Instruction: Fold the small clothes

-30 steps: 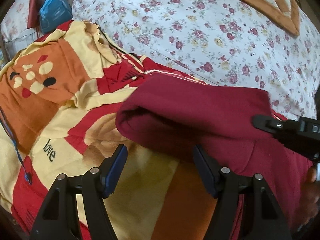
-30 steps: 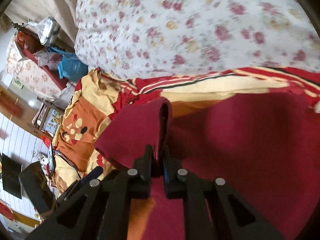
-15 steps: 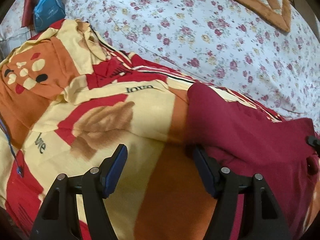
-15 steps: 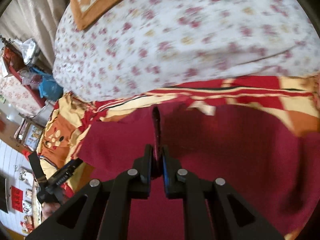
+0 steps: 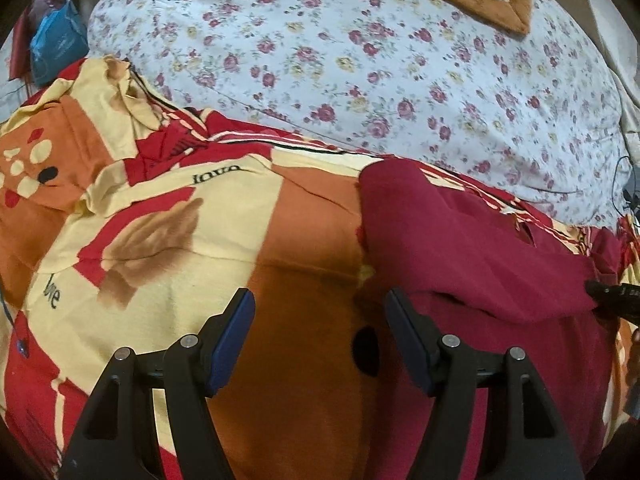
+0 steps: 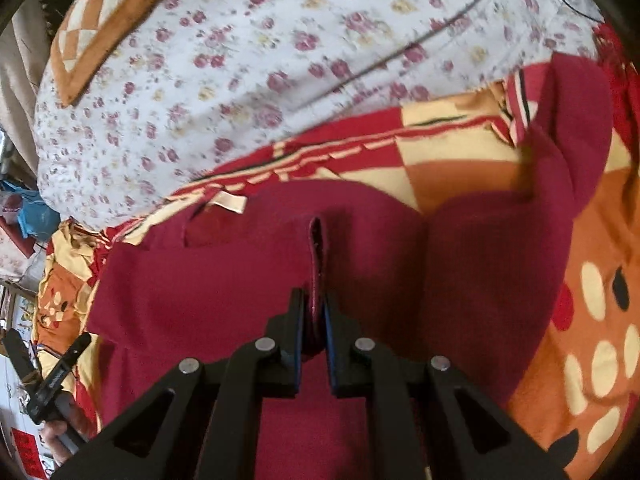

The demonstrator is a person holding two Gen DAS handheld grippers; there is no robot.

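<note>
Since a second ago the maroon garment (image 5: 472,248) has been drawn away from the front of the left gripper (image 5: 320,336); then it lay folded across that gripper's view, and now it sits off to the gripper's right, leaving bare bedsheet (image 5: 304,240) ahead of the fingers. The right gripper (image 6: 316,320) has swung across as well, and the checked cushion (image 6: 104,20) now shows at the upper left of its view.

The left gripper's jaws stand wide apart with nothing between them; its right finger (image 5: 408,336) lies just at the garment's near edge, while the left finger is over the orange and yellow sheet, close to a printed black dot. The word "love" is printed on the sheet ahead and to the left.

The right gripper's jaws are pressed together on a narrow upright fold of the maroon garment, which stands up between the pads and runs forward from them. The rest of the cloth spreads flat on the sheet to both sides of the fingers, with a pale label (image 6: 230,202) ahead and to the left. Beyond both grippers lies a white floral quilt (image 5: 360,60). At the lower left of the right wrist view, the left gripper appears small, held in a hand (image 6: 56,438).
</note>
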